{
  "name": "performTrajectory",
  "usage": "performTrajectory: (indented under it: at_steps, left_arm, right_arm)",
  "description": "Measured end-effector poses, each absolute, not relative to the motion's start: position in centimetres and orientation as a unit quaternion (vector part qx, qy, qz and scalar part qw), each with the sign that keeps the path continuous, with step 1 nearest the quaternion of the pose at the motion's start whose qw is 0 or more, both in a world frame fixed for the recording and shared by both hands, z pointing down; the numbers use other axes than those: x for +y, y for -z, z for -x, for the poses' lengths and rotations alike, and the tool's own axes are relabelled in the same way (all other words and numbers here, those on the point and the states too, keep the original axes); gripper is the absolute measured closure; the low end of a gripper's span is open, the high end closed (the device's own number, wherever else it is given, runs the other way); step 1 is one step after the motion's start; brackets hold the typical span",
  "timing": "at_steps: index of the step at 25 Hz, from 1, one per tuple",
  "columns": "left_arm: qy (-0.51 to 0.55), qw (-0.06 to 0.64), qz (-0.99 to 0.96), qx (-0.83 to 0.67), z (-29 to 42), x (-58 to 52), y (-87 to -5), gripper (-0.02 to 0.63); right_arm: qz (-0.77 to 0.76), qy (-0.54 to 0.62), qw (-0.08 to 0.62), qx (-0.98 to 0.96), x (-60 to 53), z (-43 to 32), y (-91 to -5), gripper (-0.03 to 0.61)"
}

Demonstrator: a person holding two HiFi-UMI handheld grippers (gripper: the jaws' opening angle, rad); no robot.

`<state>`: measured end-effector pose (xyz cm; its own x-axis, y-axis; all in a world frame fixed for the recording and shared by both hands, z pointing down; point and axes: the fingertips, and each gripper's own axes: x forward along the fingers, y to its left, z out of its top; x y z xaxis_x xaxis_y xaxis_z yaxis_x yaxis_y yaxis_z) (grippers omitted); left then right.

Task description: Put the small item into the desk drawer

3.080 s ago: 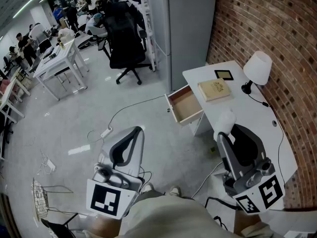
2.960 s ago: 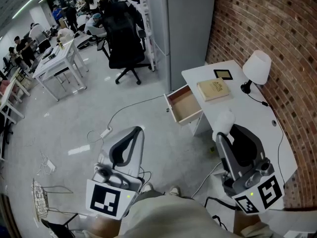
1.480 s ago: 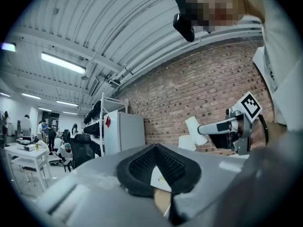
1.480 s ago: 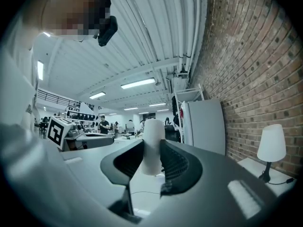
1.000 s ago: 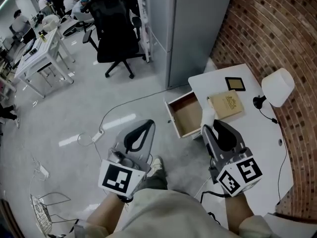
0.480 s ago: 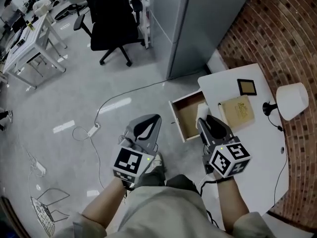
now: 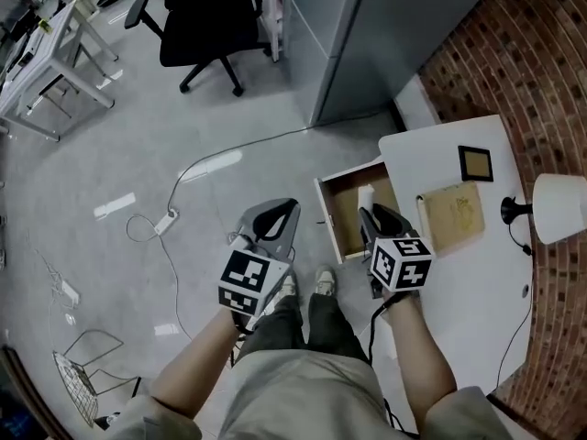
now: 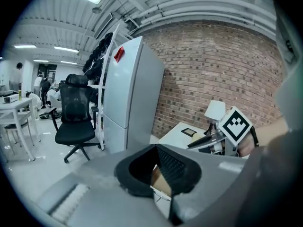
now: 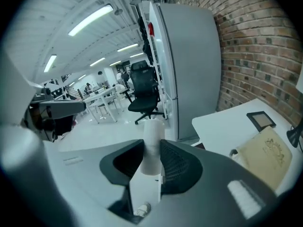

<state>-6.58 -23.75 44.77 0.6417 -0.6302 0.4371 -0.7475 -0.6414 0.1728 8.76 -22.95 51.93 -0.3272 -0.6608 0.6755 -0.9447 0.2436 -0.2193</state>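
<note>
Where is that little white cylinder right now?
The white cylinder is clamped between the right tongs. In the head view it sits over the open desk drawer, left of the tan book on the white desk.

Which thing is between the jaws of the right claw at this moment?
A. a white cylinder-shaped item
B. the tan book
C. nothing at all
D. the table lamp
A: in the right gripper view, the right claw is closed on a white cylinder-shaped item, while the tan book lies on the desk.
</note>
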Motion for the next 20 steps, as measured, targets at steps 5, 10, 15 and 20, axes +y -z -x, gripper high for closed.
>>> performTrajectory:
  at_steps: [5, 10, 15, 20]
  left_arm:
    - [-0.194, 0.208, -0.875, -0.392, 5.6, -24.8, -50.2, 0.612]
    - [-0.213, 0.236, -0.862, -0.394, 4.0, -25.3, -55.4, 0.612]
    - [-0.240, 0.266, -0.851, -0.385, 3.1, -25.2, -61.2, 0.612]
    - [-0.257, 0.288, -0.840, -0.380, 2.6, -25.4, -66.5, 0.612]
  right_arm:
    - [-0.507, -0.335, 0.270, -0.747, -23.4, -9.0, -58.4, 0.459]
    - [-0.483, -0.358, 0.299, -0.741, -23.8, -9.7, -64.9, 0.459]
    - [-0.468, -0.381, 0.331, -0.725, -24.0, -10.4, -71.7, 0.459]
    - [-0.454, -0.403, 0.366, -0.705, -24.0, -11.4, -78.8, 0.459]
